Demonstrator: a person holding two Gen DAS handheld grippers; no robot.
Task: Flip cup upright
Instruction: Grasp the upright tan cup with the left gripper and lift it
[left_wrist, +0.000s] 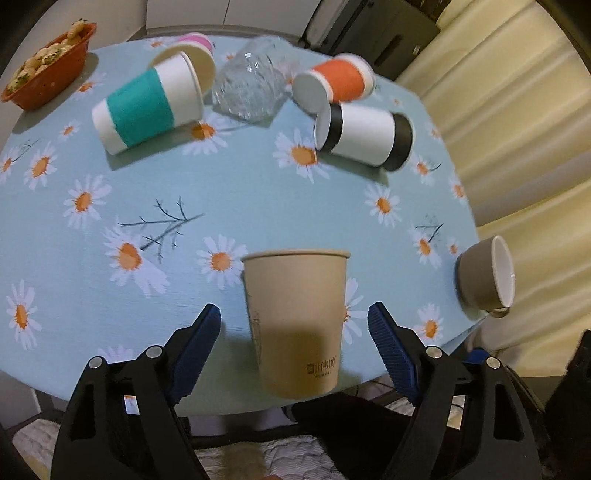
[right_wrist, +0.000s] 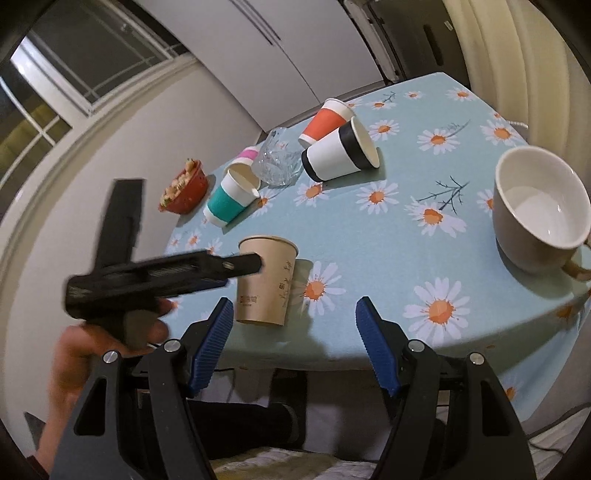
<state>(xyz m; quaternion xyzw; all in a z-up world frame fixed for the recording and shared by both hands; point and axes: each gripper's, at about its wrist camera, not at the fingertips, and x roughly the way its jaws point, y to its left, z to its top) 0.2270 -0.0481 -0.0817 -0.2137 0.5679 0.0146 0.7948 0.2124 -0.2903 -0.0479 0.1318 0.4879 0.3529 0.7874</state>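
Note:
A tan paper cup (left_wrist: 295, 321) stands upright near the table's front edge; it also shows in the right wrist view (right_wrist: 266, 280). My left gripper (left_wrist: 294, 321) is open, its blue pads either side of the cup and apart from it. From the right wrist view the left gripper's body (right_wrist: 162, 277) reaches in beside the cup. My right gripper (right_wrist: 293, 317) is open and empty, just off the table's front edge. A grey mug (left_wrist: 485, 277) lies on its side at the right edge, its mouth toward the right camera (right_wrist: 539, 206).
Lying on their sides at the back of the daisy tablecloth (left_wrist: 221, 192) are a teal-banded cup (left_wrist: 147, 107), a black-banded cup (left_wrist: 365, 134), an orange cup (left_wrist: 336, 83), a pink cup (left_wrist: 197, 42) and a glass (left_wrist: 255, 85). A red bowl of food (left_wrist: 48, 66) sits far left.

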